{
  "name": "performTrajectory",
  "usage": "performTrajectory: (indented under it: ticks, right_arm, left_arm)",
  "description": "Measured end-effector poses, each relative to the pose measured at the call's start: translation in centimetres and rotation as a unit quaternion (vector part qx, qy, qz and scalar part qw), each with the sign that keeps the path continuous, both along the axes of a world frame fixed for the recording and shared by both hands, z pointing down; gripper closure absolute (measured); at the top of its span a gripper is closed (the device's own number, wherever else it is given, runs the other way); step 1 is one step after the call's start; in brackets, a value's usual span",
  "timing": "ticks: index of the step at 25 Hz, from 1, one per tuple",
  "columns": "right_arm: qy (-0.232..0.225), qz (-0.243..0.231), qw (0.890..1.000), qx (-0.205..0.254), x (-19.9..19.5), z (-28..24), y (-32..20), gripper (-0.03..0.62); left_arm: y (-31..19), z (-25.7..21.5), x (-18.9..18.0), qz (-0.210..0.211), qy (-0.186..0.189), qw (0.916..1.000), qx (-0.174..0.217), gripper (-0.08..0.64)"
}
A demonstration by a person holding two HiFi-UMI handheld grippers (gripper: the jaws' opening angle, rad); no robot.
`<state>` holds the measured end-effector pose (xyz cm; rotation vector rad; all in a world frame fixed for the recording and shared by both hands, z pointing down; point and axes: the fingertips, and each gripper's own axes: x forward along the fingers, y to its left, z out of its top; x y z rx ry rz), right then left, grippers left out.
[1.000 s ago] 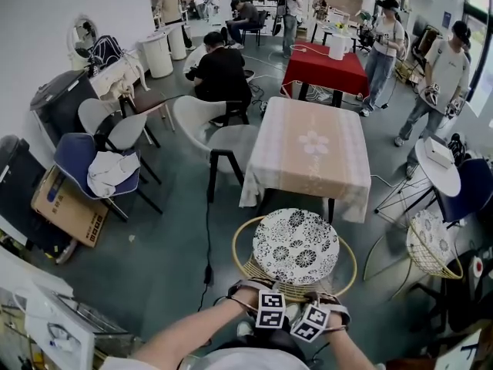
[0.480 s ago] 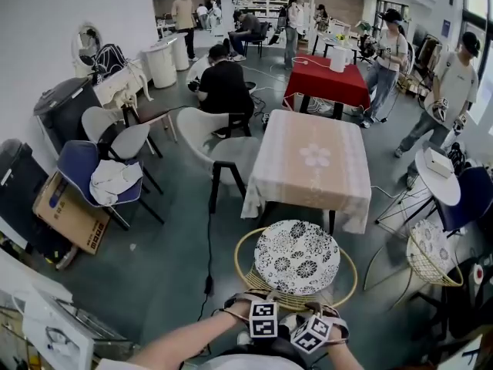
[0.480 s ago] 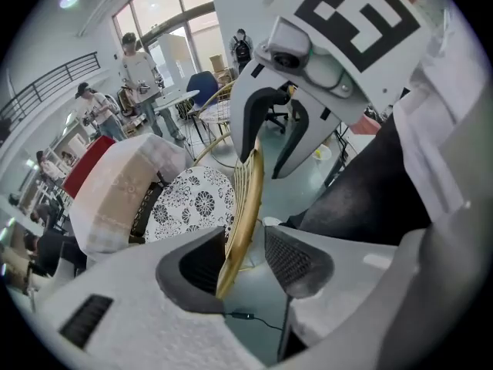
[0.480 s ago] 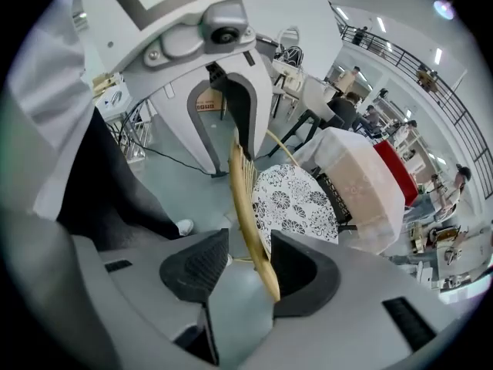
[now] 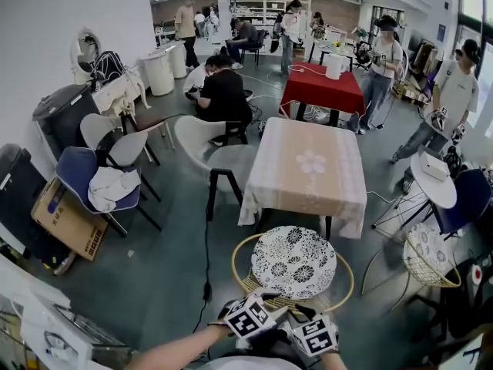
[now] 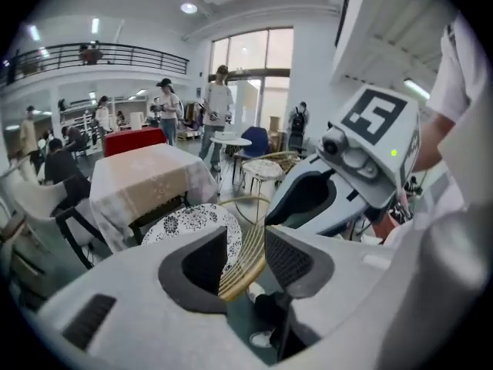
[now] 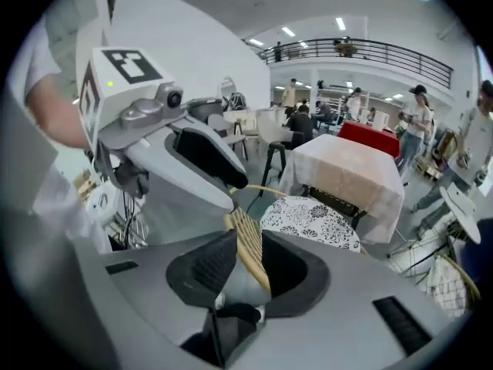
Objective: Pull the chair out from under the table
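The round rattan chair (image 5: 294, 262) with a black-and-white flowered cushion stands clear of the near end of the table (image 5: 304, 168), which wears a pale pink cloth. Both grippers sit at the chair's near rim. My left gripper (image 5: 248, 317) (image 6: 245, 245) has its jaws wide, with the rattan rim (image 6: 245, 267) running loosely between them. My right gripper (image 5: 314, 334) (image 7: 245, 264) is closing its jaws around the rattan rim (image 7: 248, 241), and the pads do not visibly press on it. Each gripper view shows the other gripper's body close alongside.
A white chair (image 5: 219, 149) stands at the table's left side. A blue chair with a cloth (image 5: 100, 179) and a cardboard box (image 5: 69, 210) are further left. To the right are a second rattan chair (image 5: 427, 249) and a small round table (image 5: 435, 182). A cable (image 5: 206, 245) crosses the floor, and several people stand beyond.
Both grippers have lifted towards the camera and rolled, so their marker cubes now sit tilted. Their jaws have let go of the rim. The chair stays just in front of the table.
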<state>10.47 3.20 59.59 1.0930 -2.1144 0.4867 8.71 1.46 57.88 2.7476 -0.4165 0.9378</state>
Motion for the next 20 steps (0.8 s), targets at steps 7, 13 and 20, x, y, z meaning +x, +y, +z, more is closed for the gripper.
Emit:
performTrajectory:
  ticks: [7,13,20]
  right_arm:
    - [-0.068,0.114,0.988,0.074,0.9,-6.4,-2.8,0.566]
    - [-0.093,0.151,0.975,0.131,1.5,-10.7,-4.1,0.578]
    - [-0.118,0.171,0.966,0.154,2.3,-12.8,-4.5,0.589]
  left_arm:
    - [-2.7,-6.5,0.1,-0.105,0.102,0.9889,0.029,0.409]
    - [-3.9,-9.9,0.2,-0.17,0.154,0.9727,0.035,0.476]
    - [-3.9,-11.2,0.5,-0.196,0.163,0.9658,0.046,0.549]
